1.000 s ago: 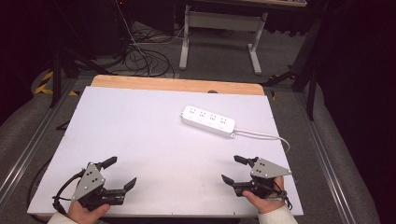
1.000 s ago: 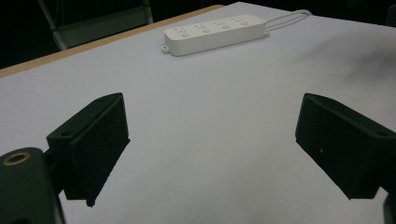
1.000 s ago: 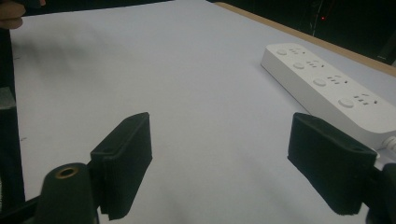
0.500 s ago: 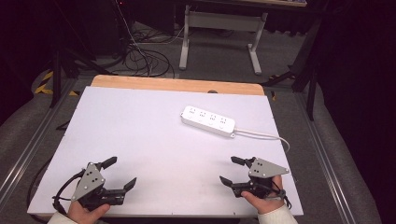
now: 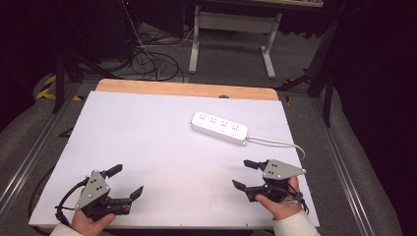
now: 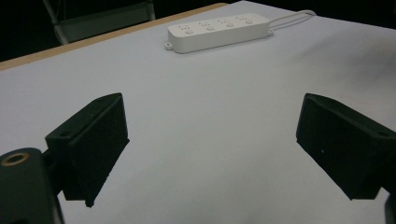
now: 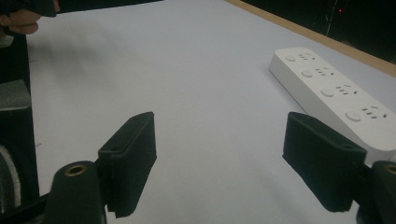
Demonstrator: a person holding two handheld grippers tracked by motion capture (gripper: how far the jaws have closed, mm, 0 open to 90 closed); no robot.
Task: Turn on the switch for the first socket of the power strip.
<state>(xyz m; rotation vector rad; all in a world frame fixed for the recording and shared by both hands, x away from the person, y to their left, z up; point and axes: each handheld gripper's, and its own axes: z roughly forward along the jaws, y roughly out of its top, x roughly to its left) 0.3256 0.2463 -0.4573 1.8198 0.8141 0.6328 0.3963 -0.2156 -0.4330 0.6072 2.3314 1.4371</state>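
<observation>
Zero contact so far: the white power strip (image 5: pixel 220 128) lies untouched on the white worktop (image 5: pixel 147 147), toward the far right part of the sheet, its cord (image 5: pixel 280 143) trailing off to the right edge. I'd call this the very start, with the reach, grasp and whatever comes after all left to do.

Right gripper (image 5: pixel 245 174) hovers near the front right corner, nearer to the strip than the other one, but well short of it. In the right gripper view the strip (image 7: pixel 336 100) sits ahead and to the right, partly behind the right-hand finger (image 7: pixel 322 158). Both fingers spread wide, nothing between them, nothing touched.

Left gripper (image 5: pixel 125 182) is at the front left corner, well apart from the strip. Left gripper view shows the strip (image 6: pixel 219 31) far off across bare worktop. Fingers (image 6: pixel 91 140) released and spread wide, gripping nothing.

Judgement: the right side looks like the one to make the first move, since the strip is near its line of sight. All four sockets of the strip look empty from above.
</observation>
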